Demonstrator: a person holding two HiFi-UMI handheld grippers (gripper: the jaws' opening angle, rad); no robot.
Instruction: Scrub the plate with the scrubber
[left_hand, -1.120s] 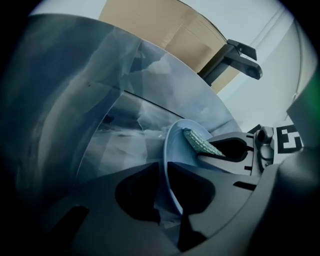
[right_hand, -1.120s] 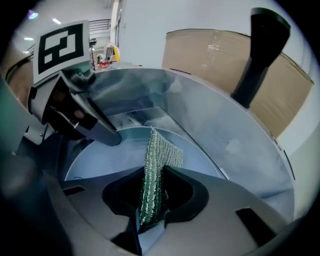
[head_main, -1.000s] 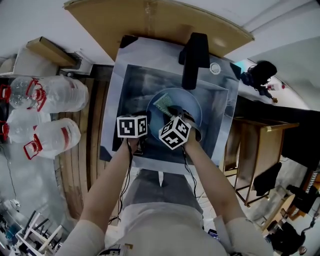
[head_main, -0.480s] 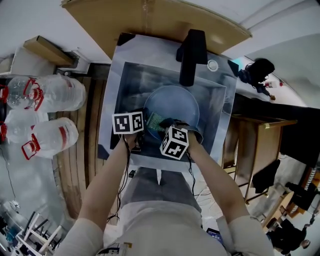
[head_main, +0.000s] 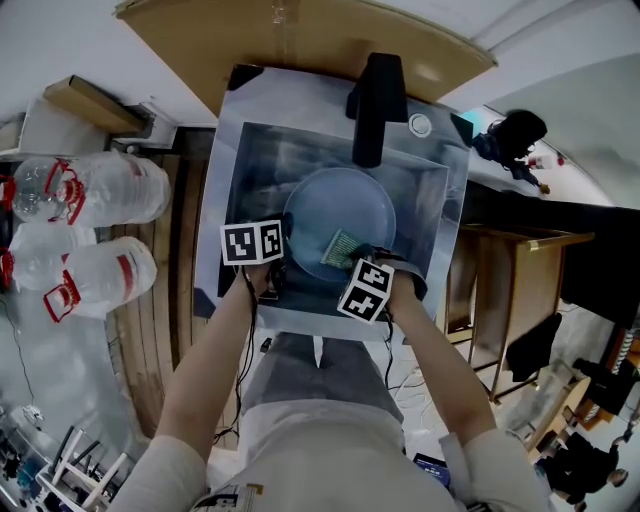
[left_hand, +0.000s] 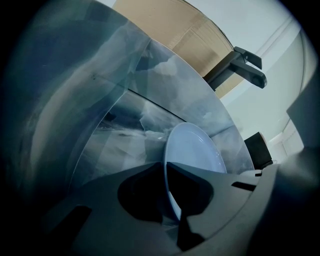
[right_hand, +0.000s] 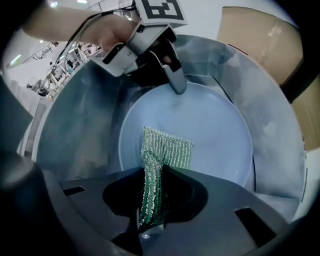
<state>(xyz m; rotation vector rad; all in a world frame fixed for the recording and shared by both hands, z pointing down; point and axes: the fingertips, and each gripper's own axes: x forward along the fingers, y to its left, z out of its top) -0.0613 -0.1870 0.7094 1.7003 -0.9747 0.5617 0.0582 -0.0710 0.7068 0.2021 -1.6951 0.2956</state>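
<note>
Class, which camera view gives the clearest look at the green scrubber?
The right gripper view: the scrubber sits at the centre, its mesh weave clear, pinched by the right gripper with the plate behind it. The head view shows it only as a small green patch; the left gripper view does not show it.
</note>
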